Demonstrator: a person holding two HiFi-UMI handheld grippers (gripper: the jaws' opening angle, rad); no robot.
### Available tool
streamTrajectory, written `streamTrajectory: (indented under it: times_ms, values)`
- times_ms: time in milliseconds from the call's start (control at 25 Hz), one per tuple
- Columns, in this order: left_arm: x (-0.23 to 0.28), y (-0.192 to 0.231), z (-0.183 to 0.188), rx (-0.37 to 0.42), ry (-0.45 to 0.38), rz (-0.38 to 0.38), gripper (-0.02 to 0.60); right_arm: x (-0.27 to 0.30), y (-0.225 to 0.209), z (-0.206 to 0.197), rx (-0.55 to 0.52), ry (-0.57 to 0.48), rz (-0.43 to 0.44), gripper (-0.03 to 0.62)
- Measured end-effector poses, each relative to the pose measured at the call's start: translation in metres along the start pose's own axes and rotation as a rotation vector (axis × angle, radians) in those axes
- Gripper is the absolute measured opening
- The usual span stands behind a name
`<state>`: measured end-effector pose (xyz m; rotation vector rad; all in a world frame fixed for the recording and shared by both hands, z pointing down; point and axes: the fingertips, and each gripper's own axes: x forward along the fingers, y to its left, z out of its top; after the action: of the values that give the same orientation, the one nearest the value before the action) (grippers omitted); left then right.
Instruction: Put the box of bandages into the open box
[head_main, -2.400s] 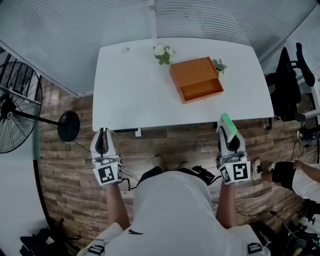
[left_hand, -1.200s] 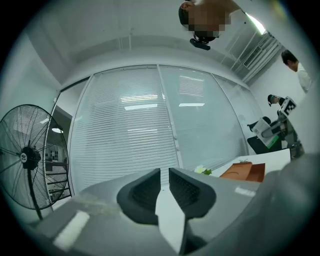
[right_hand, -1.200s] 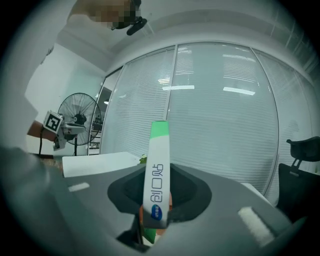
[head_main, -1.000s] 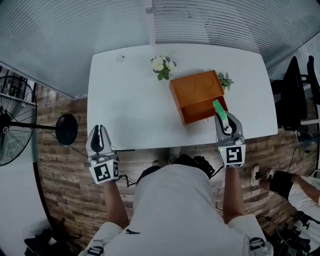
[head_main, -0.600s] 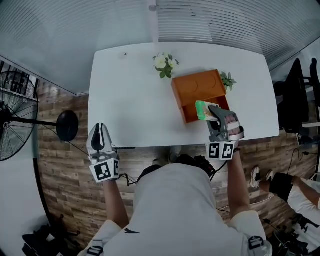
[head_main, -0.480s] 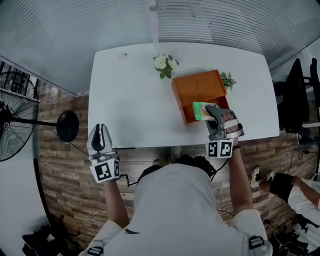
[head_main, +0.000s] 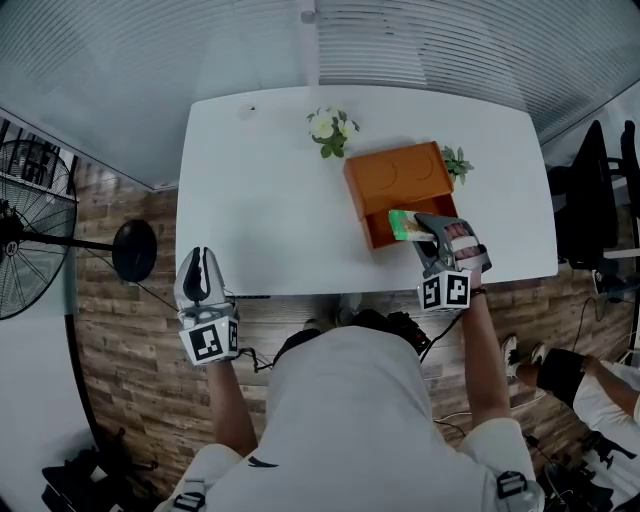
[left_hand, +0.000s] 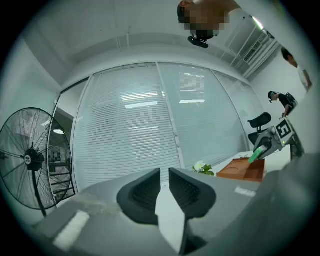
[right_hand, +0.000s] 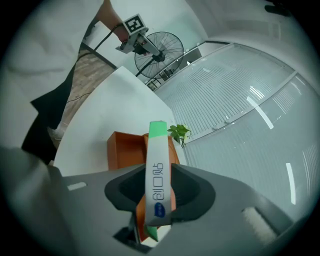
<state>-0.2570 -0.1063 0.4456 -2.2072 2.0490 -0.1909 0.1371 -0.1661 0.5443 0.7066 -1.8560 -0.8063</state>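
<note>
Drop-off time: we're letting go right over the open box (head_main: 395, 178)!
Our right gripper (head_main: 425, 226) hangs above the orange tray, jaws spreading, with the box of bandages (head_main: 403, 225) between them and probably coming loose. A second ago it stood upright at the rim; now it's tipped flat. Next we need a clean lift away. Our left gripper (head_main: 203, 262) waits off the table (head_main: 270, 200), all but closed, empty.
</note>
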Motion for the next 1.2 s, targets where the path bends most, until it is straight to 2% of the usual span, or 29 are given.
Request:
streamTrajectory:
  times_ms: [160, 400, 760, 880, 960, 1040, 1200]
  values:
    - [0.003, -0.003, -0.002, -0.001, 0.003, -0.010, 0.063, 0.003, 0.003, -0.002, -0.002, 0.010, 0.030, 0.195]
    - [0.002, -0.003, -0.001, -0.002, 0.003, -0.014, 0.063, 0.000, 0.000, -0.005, -0.010, 0.023, 0.049, 0.195]
    - [0.000, -0.004, -0.002, -0.005, 0.000, -0.016, 0.063, -0.002, -0.007, -0.005, 0.002, 0.026, 0.033, 0.183]
    - [0.000, -0.004, -0.002, -0.004, 0.000, -0.015, 0.063, -0.004, -0.010, -0.004, 0.033, 0.020, 0.025, 0.183]
    - [-0.001, -0.003, -0.001, -0.004, -0.001, -0.014, 0.063, -0.006, -0.014, -0.004, 0.111, 0.005, 0.015, 0.181]
    - [-0.002, -0.004, -0.001, -0.003, -0.003, -0.015, 0.063, -0.009, -0.022, -0.004, 0.242, -0.026, -0.002, 0.175]
    - [-0.004, -0.006, 0.002, -0.002, -0.014, -0.020, 0.063, -0.028, -0.047, 0.001, 0.613, -0.163, -0.086, 0.156]
